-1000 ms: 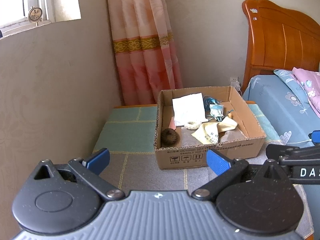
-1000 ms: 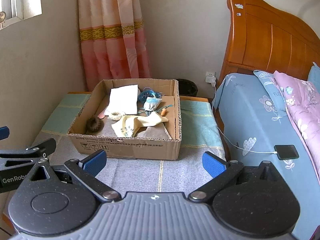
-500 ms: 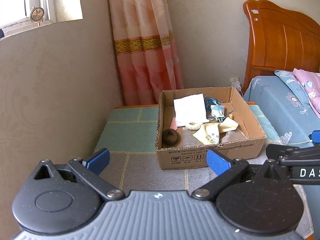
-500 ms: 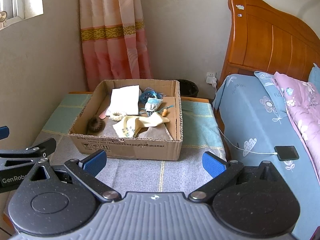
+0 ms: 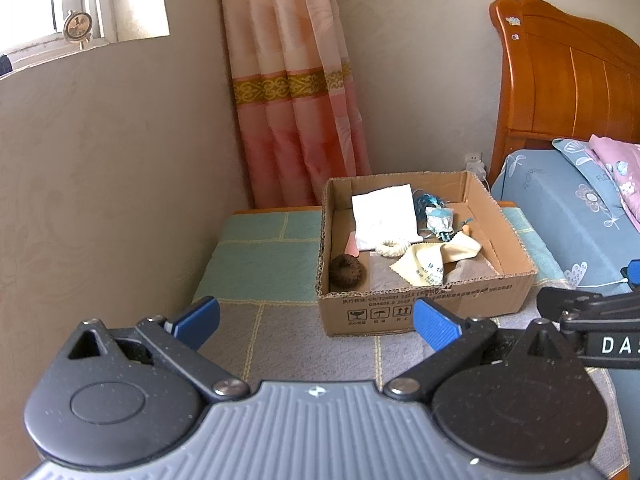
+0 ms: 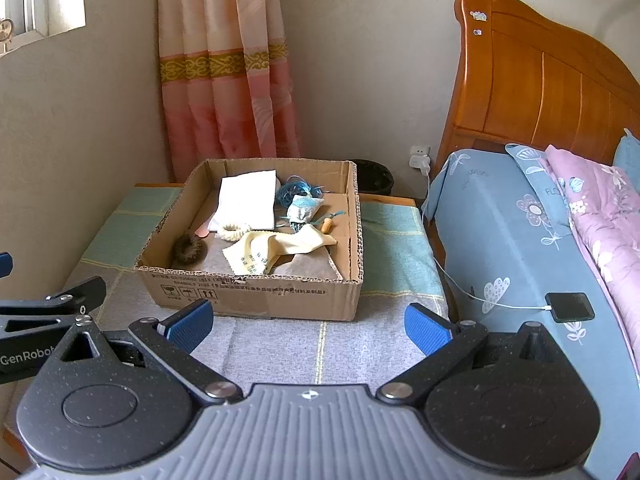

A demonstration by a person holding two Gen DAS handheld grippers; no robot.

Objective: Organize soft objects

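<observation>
Daylight enters a window (image 5: pixel 84 0) at upper left. Beige walls (image 5: pixel 100 180) meet behind a pink curtain (image 5: pixel 296 112). At right, a wooden headboard (image 6: pixel 540 92) rises over blue floral bedding (image 6: pixel 516 232).

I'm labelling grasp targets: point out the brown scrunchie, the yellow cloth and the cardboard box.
brown scrunchie (image 5: pixel 346 272): left wrist view, ring's front.
yellow cloth (image 6: pixel 256 255): right wrist view, printed corner.
cardboard box (image 6: pixel 256 294): right wrist view, front wall.

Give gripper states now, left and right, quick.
Left gripper: open, holding nothing.
Right gripper: open, holding nothing.
</observation>
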